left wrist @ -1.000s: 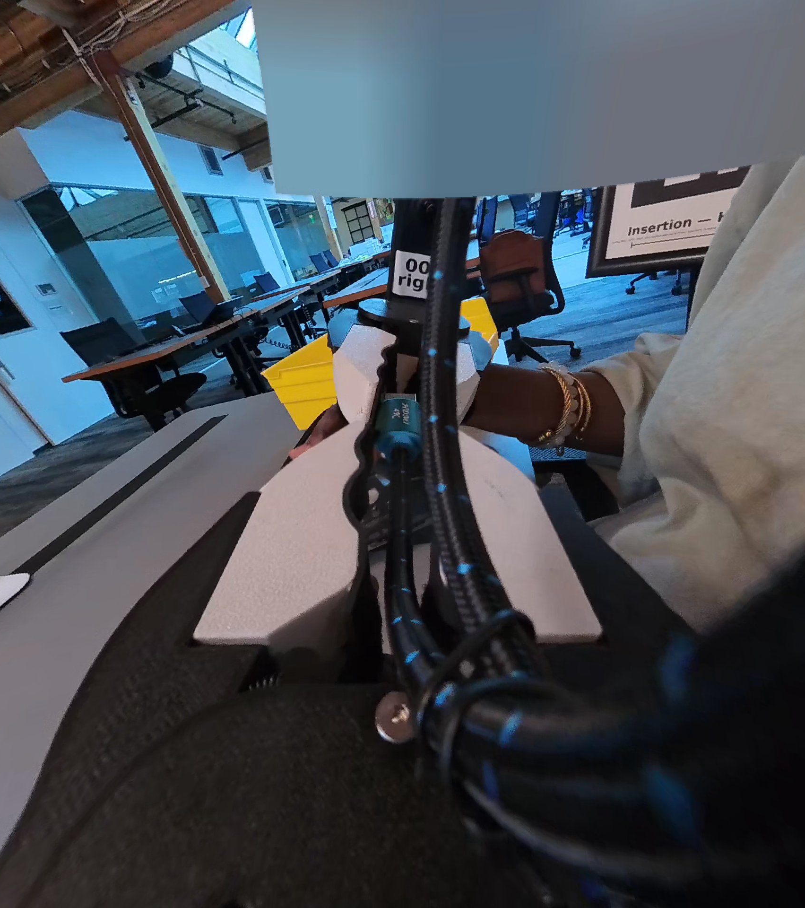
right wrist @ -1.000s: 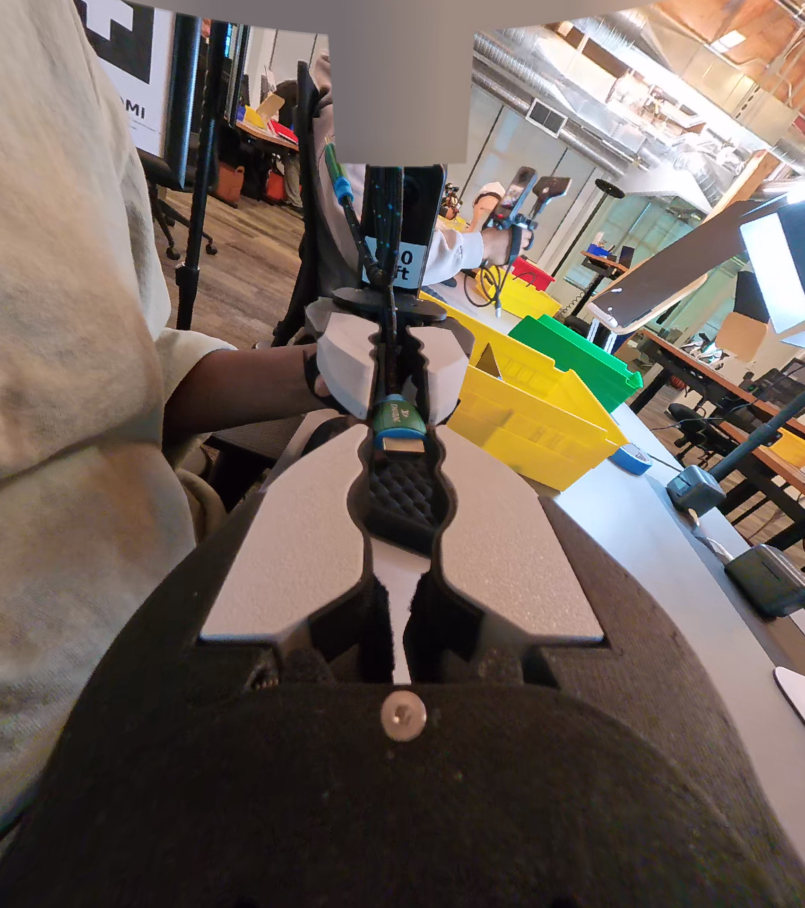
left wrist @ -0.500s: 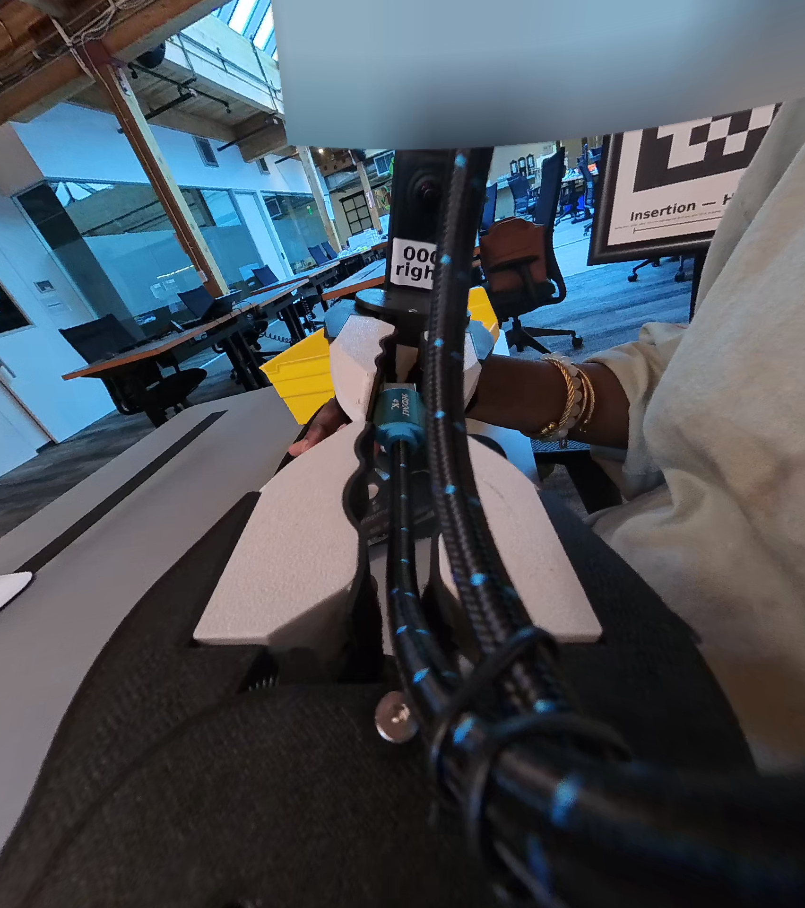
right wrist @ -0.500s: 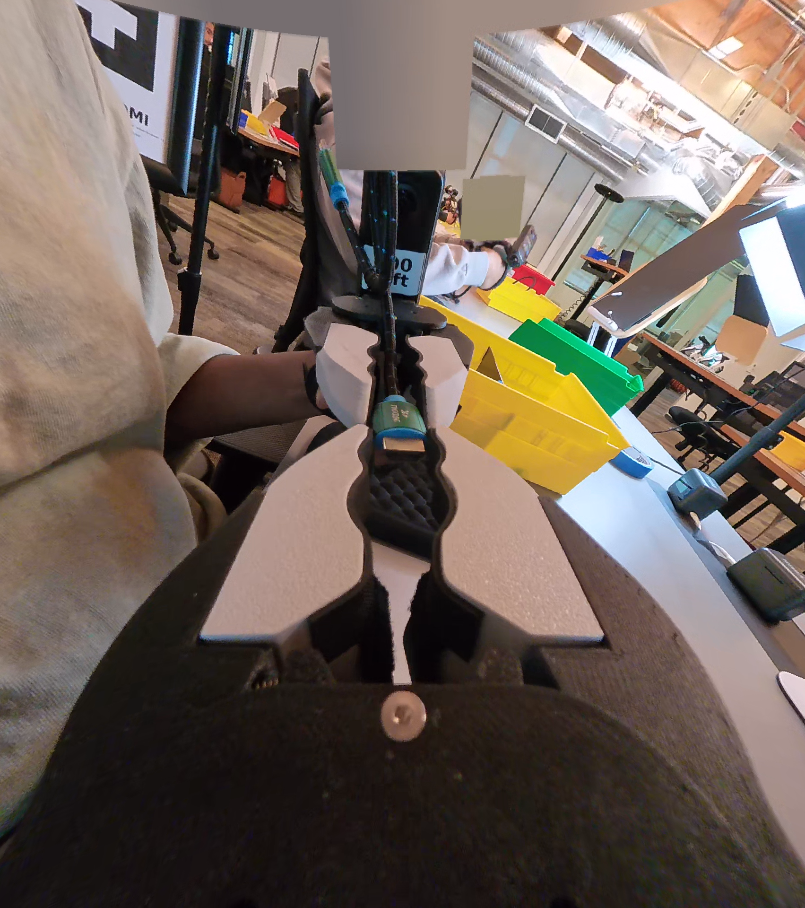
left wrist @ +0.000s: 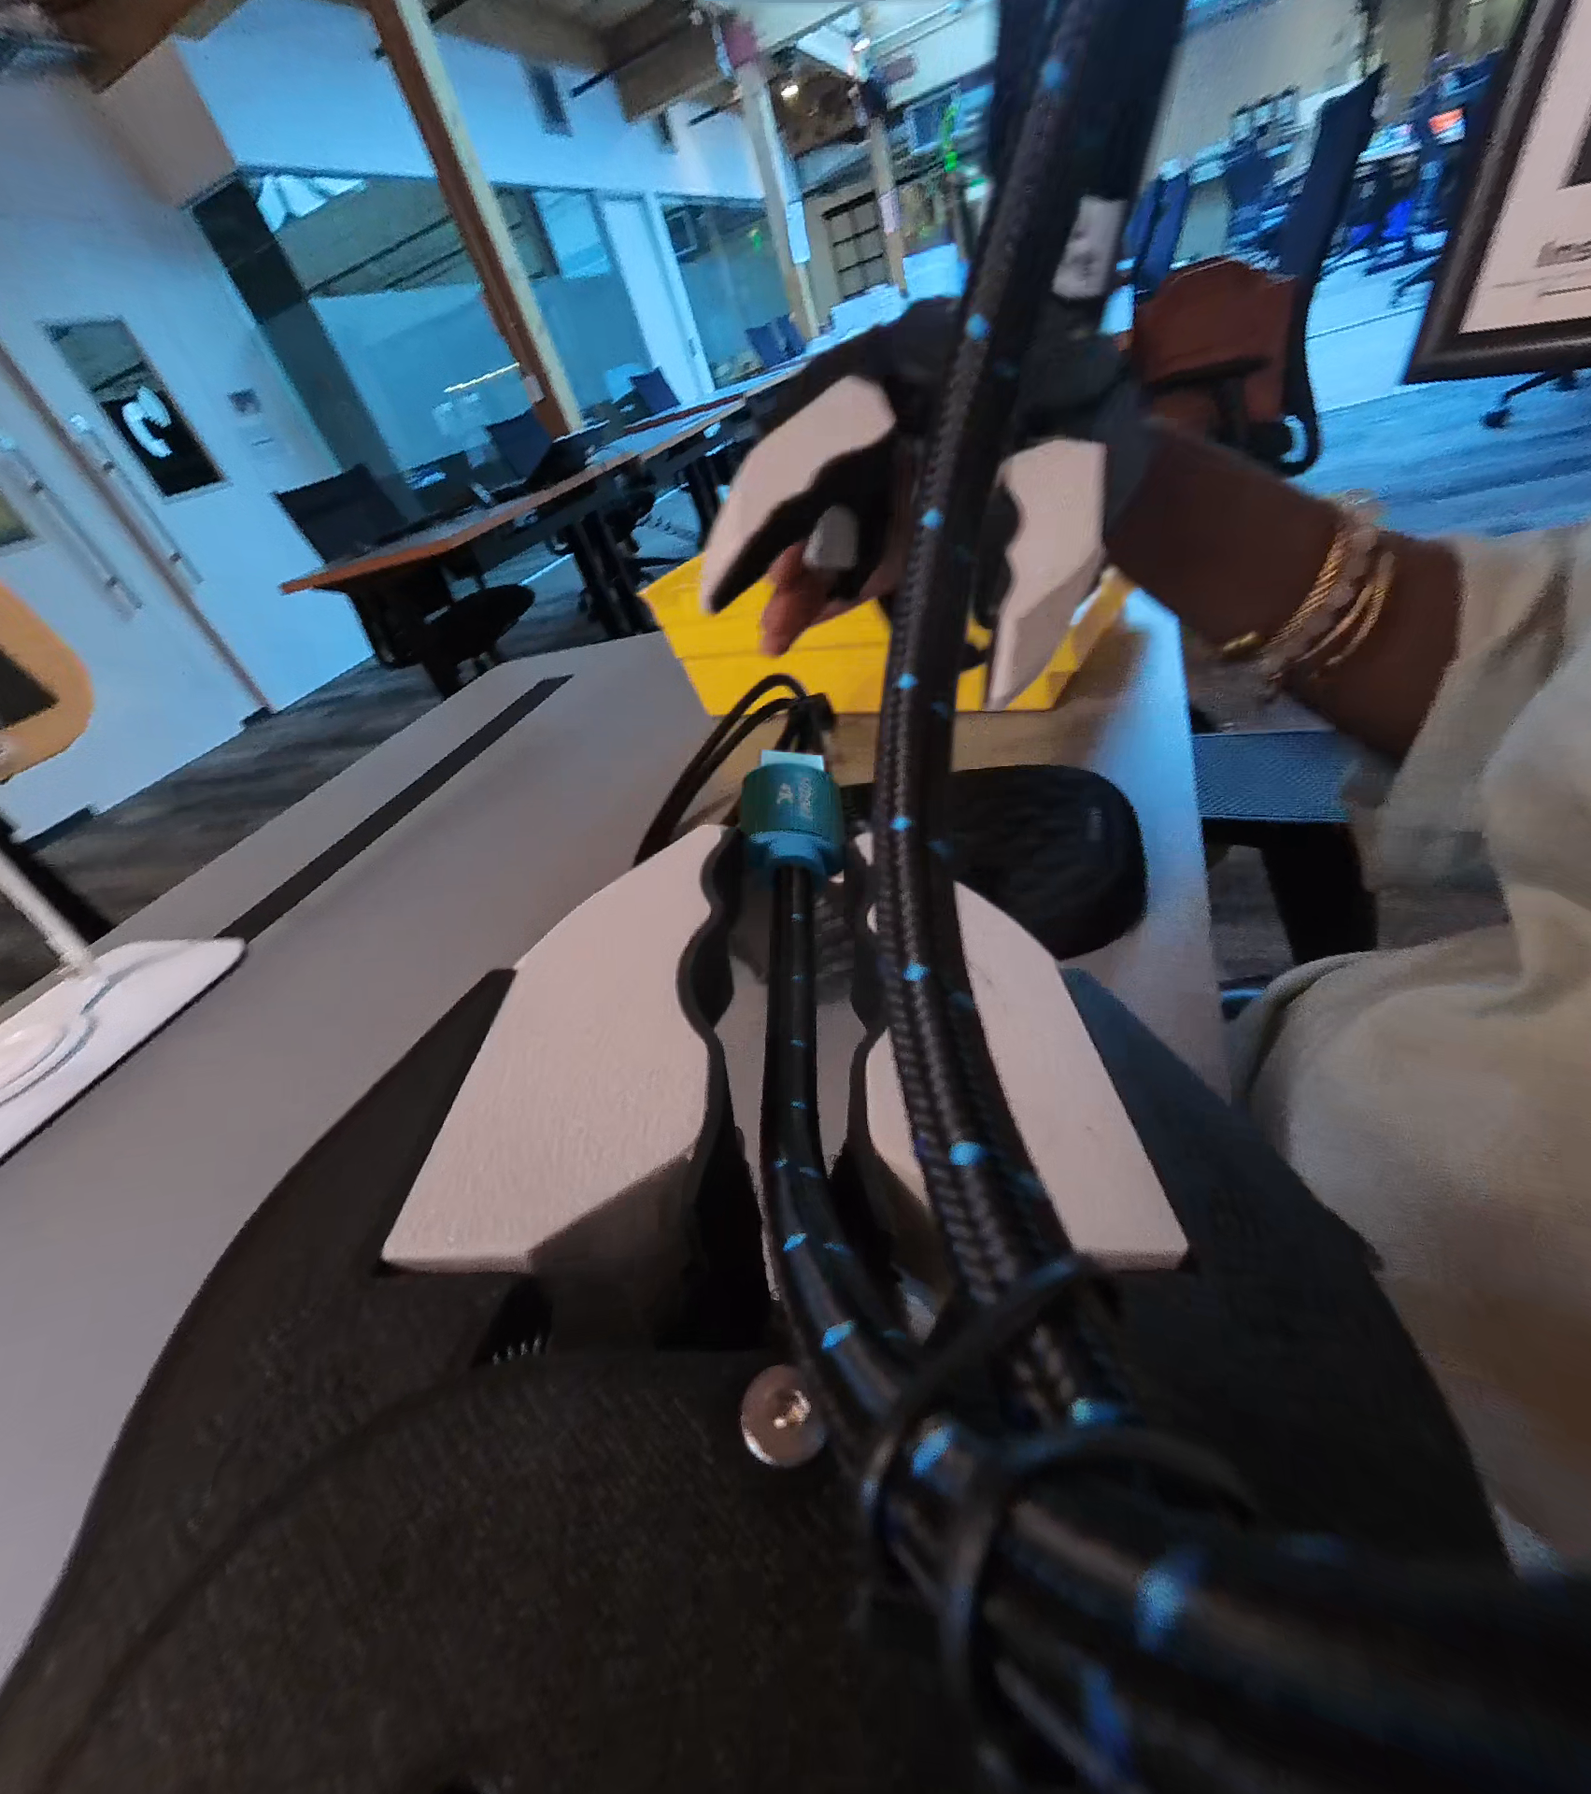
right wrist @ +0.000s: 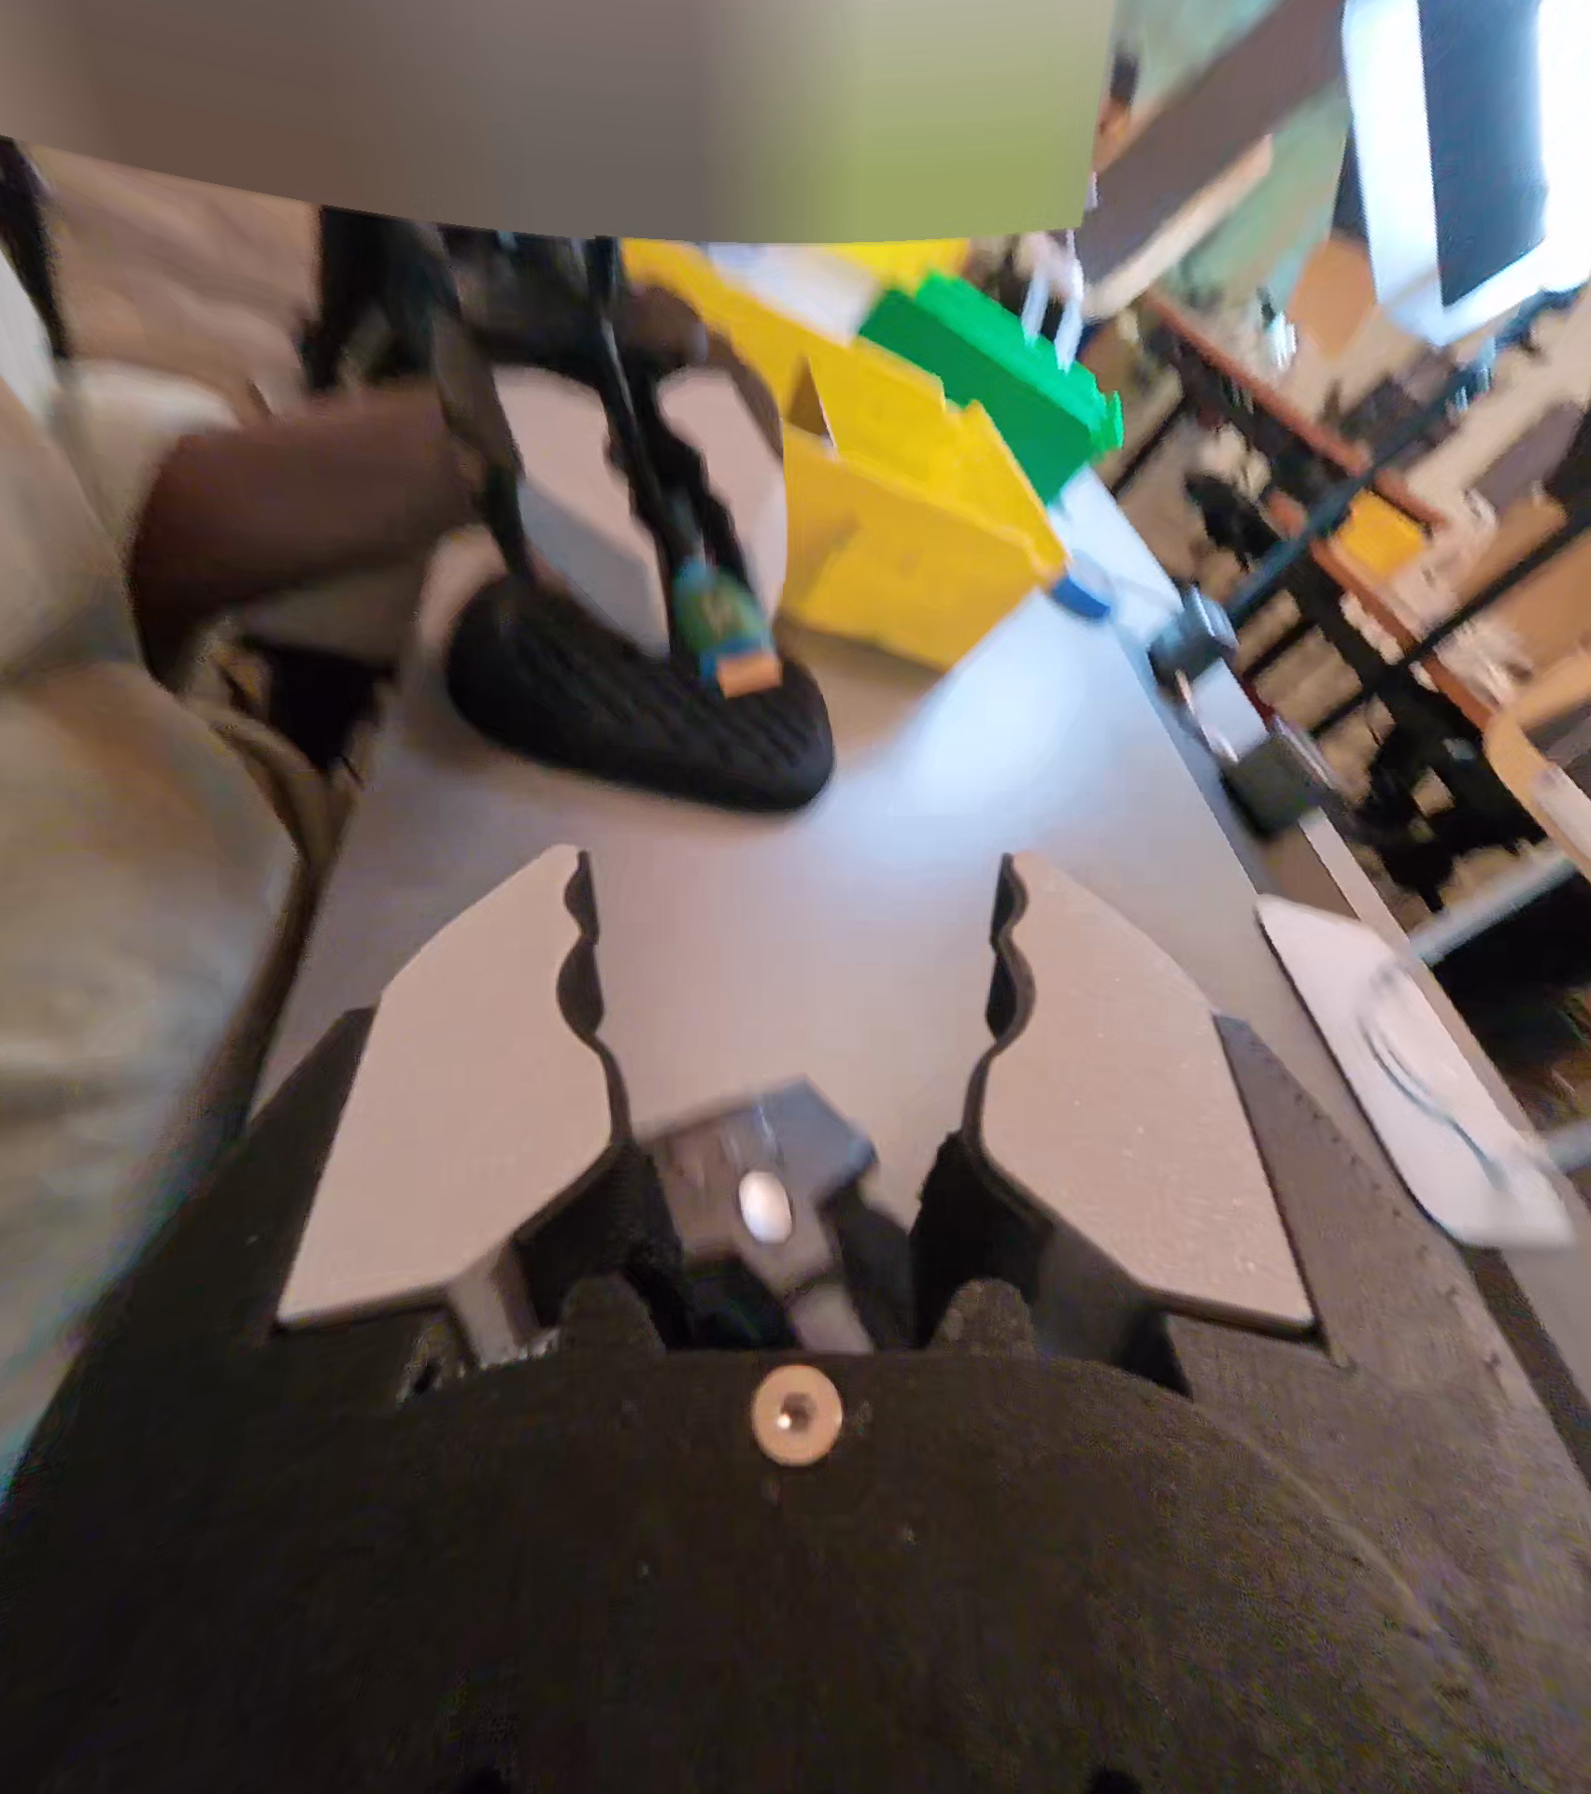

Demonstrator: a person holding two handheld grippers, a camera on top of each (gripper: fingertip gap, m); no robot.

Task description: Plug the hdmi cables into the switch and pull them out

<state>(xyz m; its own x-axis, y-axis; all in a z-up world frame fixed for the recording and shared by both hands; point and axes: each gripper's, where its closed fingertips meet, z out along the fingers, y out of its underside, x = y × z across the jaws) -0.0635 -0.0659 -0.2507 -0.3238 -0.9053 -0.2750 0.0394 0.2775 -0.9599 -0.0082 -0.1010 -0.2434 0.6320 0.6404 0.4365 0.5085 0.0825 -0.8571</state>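
Motion blur smears the yellow bin (right wrist: 908, 524) and desks beyond.

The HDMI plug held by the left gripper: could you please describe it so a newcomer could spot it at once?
Start at the grey table and find the left gripper just above it. The HDMI plug pokes out from its closed fingertips, over a black oval pad. Its teal collar sets it apart from the braided black cables beside it.

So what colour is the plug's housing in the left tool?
Teal plug, on a black cable with blue flecks; clearest in the left wrist view.
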